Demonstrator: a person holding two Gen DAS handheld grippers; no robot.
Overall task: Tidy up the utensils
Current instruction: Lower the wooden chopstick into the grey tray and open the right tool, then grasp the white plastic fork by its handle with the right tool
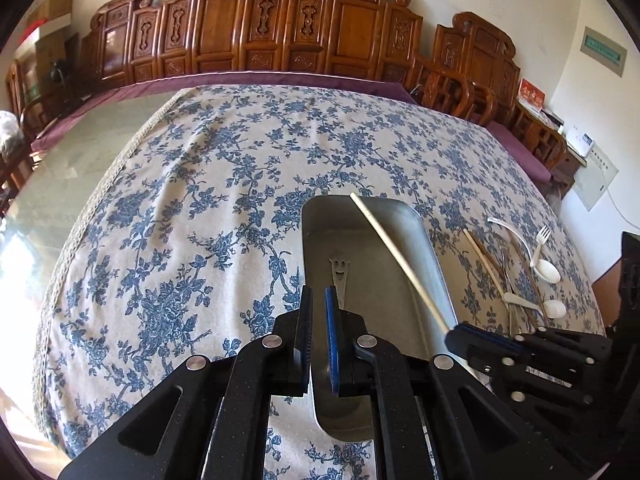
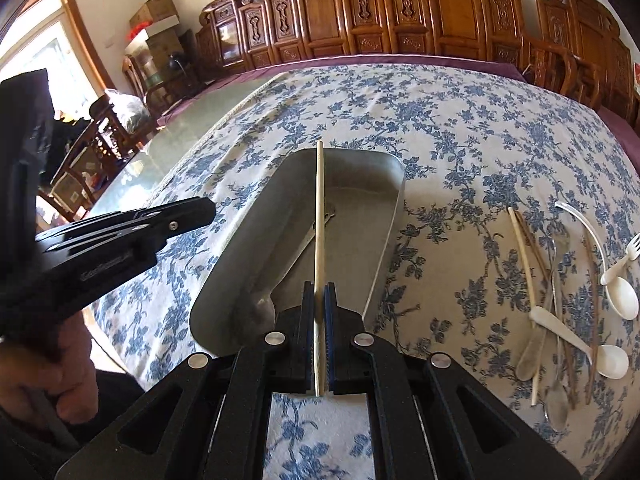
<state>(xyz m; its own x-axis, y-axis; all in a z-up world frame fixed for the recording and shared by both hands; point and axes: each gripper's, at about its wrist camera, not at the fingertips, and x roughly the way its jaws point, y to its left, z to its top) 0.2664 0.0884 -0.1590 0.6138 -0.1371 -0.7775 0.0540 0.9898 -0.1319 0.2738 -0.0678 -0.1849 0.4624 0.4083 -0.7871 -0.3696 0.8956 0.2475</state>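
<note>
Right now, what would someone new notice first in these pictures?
The right gripper clamps a pale chopstick that slants up over the metal tray in the middle of the blue floral tablecloth. To the tray's right lies a heap of loose utensils, white spoons among them.

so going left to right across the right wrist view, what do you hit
left gripper → metal tray → pale chopstick held in the right gripper → bare floral tablecloth → pile of loose utensils
</note>
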